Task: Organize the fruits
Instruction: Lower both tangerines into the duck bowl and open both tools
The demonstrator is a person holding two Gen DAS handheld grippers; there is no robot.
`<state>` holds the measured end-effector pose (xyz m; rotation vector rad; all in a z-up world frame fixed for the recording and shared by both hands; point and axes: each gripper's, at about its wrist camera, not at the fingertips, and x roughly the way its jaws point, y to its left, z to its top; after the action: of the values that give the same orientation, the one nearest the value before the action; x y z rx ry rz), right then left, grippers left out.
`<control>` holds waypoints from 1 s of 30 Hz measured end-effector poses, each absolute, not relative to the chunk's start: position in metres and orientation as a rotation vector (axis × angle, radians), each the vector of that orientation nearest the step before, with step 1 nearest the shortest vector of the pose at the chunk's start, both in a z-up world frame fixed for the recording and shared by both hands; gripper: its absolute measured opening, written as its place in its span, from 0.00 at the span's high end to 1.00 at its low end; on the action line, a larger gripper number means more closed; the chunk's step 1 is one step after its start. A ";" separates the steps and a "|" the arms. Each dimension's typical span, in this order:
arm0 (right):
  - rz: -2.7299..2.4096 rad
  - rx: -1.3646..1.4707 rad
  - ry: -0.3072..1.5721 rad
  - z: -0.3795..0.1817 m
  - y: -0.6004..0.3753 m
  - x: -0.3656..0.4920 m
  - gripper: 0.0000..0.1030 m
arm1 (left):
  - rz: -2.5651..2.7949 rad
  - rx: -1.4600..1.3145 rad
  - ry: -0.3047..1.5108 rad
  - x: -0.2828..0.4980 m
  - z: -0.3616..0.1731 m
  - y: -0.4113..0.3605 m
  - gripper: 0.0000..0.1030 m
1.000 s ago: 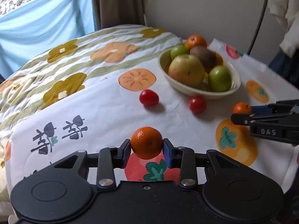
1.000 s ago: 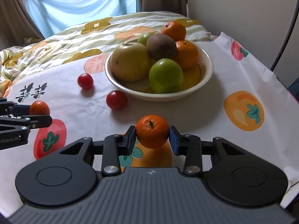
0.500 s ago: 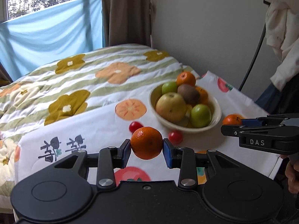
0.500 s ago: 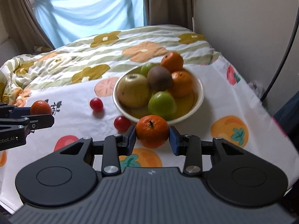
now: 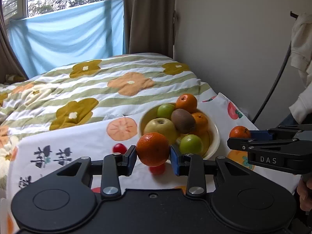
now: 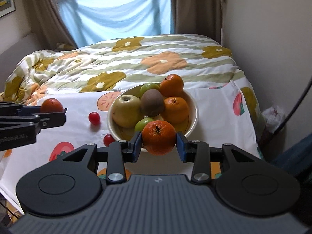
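Both your left tongs (image 5: 153, 156) and right tongs (image 6: 159, 145) clench a mandarin each. The bowl (image 6: 192, 105) is already heaped, so a mandarin dropped on top may roll off and onto the table (image 6: 212, 105).

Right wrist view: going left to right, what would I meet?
Left gripper holding a tangerine → cherry tomato → yellow apple → kiwi → orange

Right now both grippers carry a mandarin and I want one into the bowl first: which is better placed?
Probably right. The right gripper holds its mandarin just before the bowl rim, roughly centred. The left gripper, with its mandarin, sits off to the bowl's left, over the cherry tomatoes.
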<state>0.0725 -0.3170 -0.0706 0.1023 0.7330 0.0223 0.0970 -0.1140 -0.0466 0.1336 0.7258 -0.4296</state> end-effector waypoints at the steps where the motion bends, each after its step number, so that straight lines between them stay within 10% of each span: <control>1: 0.031 0.096 0.733 -0.071 -0.323 0.075 0.49 | -0.422 0.129 0.732 0.099 -0.049 -0.121 0.61; 22: 0.167 0.074 0.792 -0.112 -0.394 0.129 0.49 | -0.294 0.134 0.873 0.151 -0.119 -0.189 0.60; 26: 0.178 0.077 0.789 -0.114 -0.394 0.131 0.49 | -0.278 0.152 0.808 0.142 -0.107 -0.191 0.10; 30: 0.187 0.072 0.786 -0.112 -0.396 0.132 0.49 | -0.278 0.170 0.777 0.133 -0.094 -0.189 0.10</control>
<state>0.1318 -0.3955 -0.1122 0.0719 0.7855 0.1874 0.1327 -0.1887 -0.0944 0.1695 0.7775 -0.2784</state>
